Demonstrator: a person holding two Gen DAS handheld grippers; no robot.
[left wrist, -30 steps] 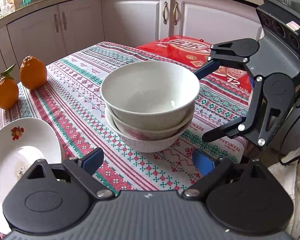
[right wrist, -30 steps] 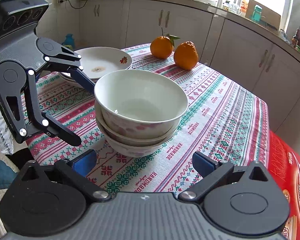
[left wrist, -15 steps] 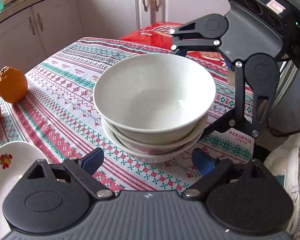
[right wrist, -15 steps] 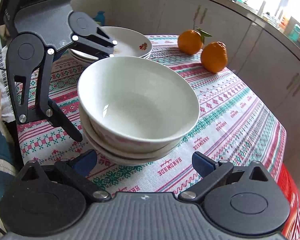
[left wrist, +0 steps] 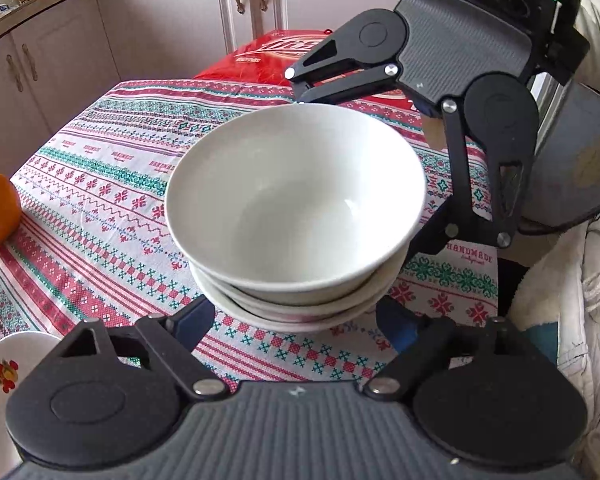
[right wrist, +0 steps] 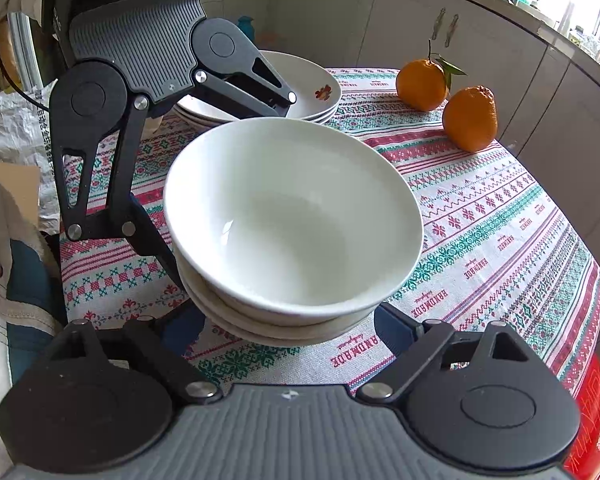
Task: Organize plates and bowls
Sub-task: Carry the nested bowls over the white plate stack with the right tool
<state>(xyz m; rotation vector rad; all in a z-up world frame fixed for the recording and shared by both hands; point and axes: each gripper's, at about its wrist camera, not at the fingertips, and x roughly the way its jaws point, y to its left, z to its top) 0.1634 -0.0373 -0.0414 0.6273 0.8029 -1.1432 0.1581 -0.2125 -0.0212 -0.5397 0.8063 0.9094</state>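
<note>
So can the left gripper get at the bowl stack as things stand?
Probably yes. The left gripper already has the bowl stack between its closing fingers with nothing in front; the right gripper straddles the opposite side, not blocking it.

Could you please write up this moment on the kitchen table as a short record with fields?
Surface: table with red, green and white patterned cloth
Main item: stack of white ceramic bowls, nested, upright, top one empty
Left gripper: jaws closing on either side of the stack's near base; contact unclear
Right gripper: jaws closing on either side of the stack from the opposite side; contact unclear
Also on the table: stack of white flower-printed plates; two oranges; red printed package
</note>
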